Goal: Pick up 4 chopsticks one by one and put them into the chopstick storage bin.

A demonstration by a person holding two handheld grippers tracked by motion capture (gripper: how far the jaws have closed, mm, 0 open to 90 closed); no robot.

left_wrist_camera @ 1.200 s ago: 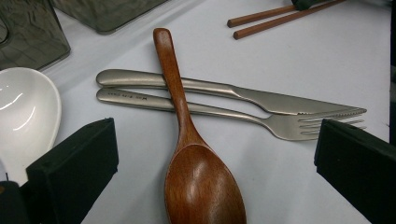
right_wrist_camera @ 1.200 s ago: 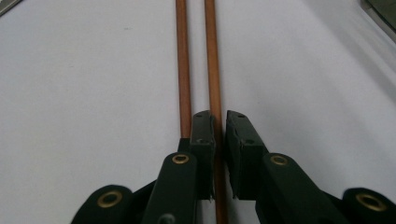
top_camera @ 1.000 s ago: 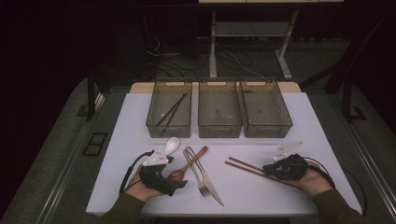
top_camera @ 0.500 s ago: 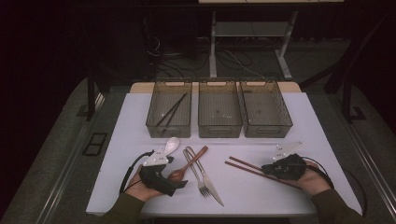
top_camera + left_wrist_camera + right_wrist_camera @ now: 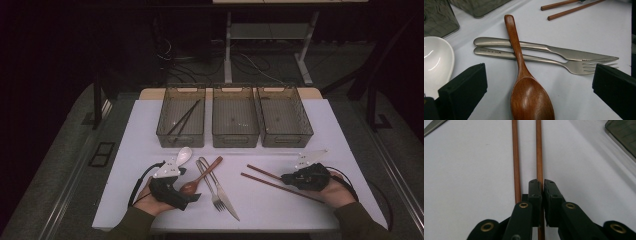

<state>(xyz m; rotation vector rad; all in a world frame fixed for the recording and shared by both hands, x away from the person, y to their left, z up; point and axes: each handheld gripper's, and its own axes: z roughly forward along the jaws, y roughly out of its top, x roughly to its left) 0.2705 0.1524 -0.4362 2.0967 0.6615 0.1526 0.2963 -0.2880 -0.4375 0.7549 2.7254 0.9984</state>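
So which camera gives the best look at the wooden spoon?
The left gripper view: the wooden spoon lies close up, its handle crossing the knife and fork. The high view shows it small; the right gripper view looks at the chopsticks.

- Wooden spoon (image 5: 530, 82): bowl tip is running off the bottom edge of the left gripper view.
- White spoon (image 5: 435, 62): left edge is cutting it off.
- Chopstick (image 5: 539, 152): near stretch is hiding between the right gripper (image 5: 542, 185) jaws.
- Dark sticks (image 5: 184, 118) in left bin (image 5: 166, 131): staying too small to identify.
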